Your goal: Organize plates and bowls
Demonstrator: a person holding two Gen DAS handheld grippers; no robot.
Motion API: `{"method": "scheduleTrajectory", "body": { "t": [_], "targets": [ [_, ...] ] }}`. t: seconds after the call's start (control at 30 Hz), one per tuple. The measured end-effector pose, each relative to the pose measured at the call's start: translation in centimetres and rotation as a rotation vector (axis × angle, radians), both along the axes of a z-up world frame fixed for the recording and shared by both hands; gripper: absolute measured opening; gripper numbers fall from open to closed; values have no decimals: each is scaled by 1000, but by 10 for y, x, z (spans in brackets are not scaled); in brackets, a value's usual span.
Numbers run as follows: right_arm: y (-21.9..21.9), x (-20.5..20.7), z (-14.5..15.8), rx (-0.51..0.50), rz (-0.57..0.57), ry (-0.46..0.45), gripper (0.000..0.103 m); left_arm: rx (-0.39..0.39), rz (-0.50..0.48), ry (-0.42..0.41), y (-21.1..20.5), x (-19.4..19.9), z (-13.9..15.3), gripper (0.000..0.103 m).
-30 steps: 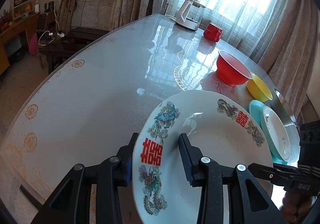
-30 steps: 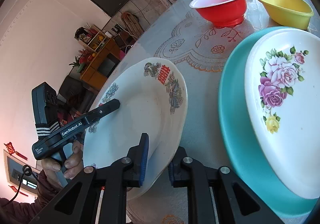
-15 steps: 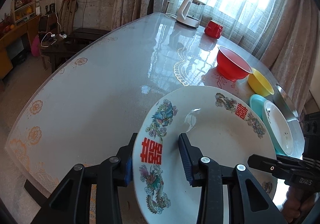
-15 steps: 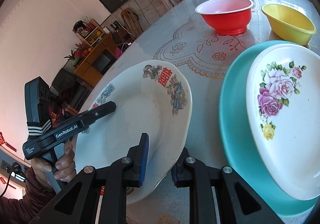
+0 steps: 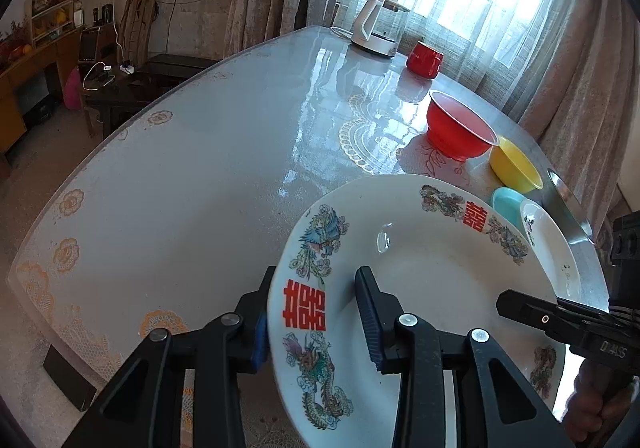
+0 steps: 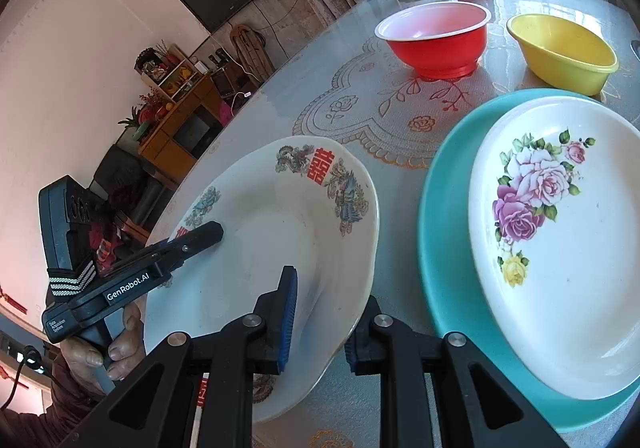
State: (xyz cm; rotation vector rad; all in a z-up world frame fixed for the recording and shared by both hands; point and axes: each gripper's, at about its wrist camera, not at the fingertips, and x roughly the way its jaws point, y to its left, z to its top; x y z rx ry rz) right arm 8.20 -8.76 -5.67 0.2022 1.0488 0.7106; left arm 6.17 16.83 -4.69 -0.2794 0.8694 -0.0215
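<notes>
You have the dragon plate (image 5: 424, 280) carried between both grippers, lifted off the bench (image 5: 192, 168) and tilted, just beside the teal plate (image 6: 444, 248) that already bears the rose plate (image 6: 560, 248). Your left gripper (image 5: 316, 312) pinches the rim by the red character, one jaw under the rim and one inside the well; your right gripper (image 6: 320, 316) pinches the opposite edge the same way, jaws pressed on the rim. Both grips sit only on the thin lip, and glazed ware is slick, so the main risk is the plate sliding out of one pair of jaws if your hands pull apart or twist against each other; keep them moving as one. If you mean to stack it on the rose plate, watch the leading edge: coming in at this tilt it could strike the teal rim or the rose plate and chip, or shove the stack toward the bench edge close behind it. It looks larger than the rose plate, so it may rock on top. Level it before lowering, and free one side only once it rests. The red bowl (image 6: 436, 36) and yellow bowl (image 6: 564, 52) stand well apart from your path.
</notes>
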Motion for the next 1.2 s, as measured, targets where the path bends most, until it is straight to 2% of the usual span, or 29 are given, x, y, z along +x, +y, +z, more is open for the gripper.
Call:
{"method": "scheduleTrajectory", "body": {
  "t": [0.17,1.2],
  "targets": [
    [1,-5,8,-44,22,-47,21,2,-12,-10,-3,-6,3,36],
    [-16,-9,15,-16,-12,-72,21,-9,-53,-55,-12,-10,8,34]
  ]
}}
